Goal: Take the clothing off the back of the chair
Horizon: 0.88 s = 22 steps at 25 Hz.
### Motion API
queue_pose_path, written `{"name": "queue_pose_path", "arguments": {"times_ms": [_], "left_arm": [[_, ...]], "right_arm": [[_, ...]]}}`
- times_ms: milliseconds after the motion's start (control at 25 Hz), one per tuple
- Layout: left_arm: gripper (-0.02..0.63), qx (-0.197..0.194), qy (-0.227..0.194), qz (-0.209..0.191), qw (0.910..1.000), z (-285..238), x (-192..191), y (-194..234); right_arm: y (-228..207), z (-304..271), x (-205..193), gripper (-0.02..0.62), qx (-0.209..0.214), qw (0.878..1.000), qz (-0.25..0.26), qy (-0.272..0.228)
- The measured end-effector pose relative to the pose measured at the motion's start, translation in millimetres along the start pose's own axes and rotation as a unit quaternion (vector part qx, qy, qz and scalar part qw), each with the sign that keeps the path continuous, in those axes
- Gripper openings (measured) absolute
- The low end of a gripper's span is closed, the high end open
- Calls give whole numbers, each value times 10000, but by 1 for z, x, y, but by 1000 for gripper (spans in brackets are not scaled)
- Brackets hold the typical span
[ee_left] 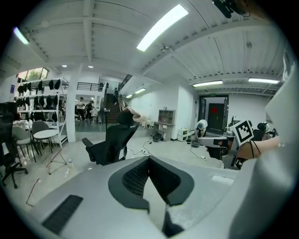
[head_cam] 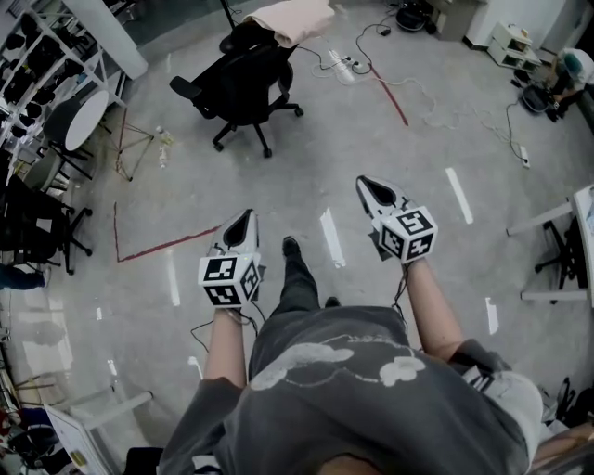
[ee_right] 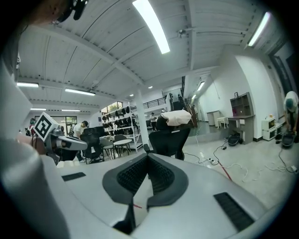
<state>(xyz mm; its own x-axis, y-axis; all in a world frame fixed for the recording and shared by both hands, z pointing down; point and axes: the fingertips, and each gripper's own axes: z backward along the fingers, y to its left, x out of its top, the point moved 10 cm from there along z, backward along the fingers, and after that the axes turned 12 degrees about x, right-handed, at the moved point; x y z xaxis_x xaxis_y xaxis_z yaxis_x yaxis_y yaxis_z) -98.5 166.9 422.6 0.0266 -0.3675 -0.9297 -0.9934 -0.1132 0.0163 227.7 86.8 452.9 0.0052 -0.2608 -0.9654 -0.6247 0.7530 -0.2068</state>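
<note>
Left gripper view puts your left gripper point(ee_left: 149, 158) in the foreground: its 2 jaws meet at the tips, and nothing sits between the ribbed pads point(ee_left: 136, 178). Right gripper view reads the same for your right gripper point(ee_right: 148, 156), with 2 jaws closed tip to tip and empty.

From the head view, you hold both grippers out in front of you, side by side and apart, over the grey floor point(head_cam: 306, 158). The left marker cube point(head_cam: 228, 280) and the right marker cube point(head_cam: 409, 232) sit at the rear of each gripper, against your hands. 1 dark shoe point(head_cam: 290, 246) shows between the 2 grippers. White tape dashes point(head_cam: 331, 237) mark the floor around them, and a red tape line point(head_cam: 153, 249) runs off to the left.

The black office chair point(head_cam: 243, 88) stands on its castors well ahead of both grippers, toward the upper left of the head view. The clothing point(head_cam: 295, 20), a pale cream garment, is draped over the top of the chair's back, and neither gripper touches it. In the right gripper view the chair stands almost straight beyond the jaw tips; in the left gripper view it stands left of them.

A white power strip point(head_cam: 342, 65) with trailing cables lies on the floor just right of the chair. A round white table point(head_cam: 79, 116) and dark-stocked shelving point(head_cam: 37, 46) stand at the far left.
</note>
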Motion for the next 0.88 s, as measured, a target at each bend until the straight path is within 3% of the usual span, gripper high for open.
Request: {"name": "queue_pose_path", "arguments": {"times_ms": [240, 760, 880], "left_arm": [[0, -128, -63, 49, 9999, -64, 18, 15], [0, -410, -129, 152, 9990, -205, 83, 95], [0, -493, -150, 166, 9985, -235, 96, 114]], "right_arm": [[-41, -29, 16, -8, -234, 9997, 29, 24], [-116, -166, 83, -5, -520, 9986, 17, -76], [-128, -196, 97, 46, -477, 9988, 1, -75]]}}
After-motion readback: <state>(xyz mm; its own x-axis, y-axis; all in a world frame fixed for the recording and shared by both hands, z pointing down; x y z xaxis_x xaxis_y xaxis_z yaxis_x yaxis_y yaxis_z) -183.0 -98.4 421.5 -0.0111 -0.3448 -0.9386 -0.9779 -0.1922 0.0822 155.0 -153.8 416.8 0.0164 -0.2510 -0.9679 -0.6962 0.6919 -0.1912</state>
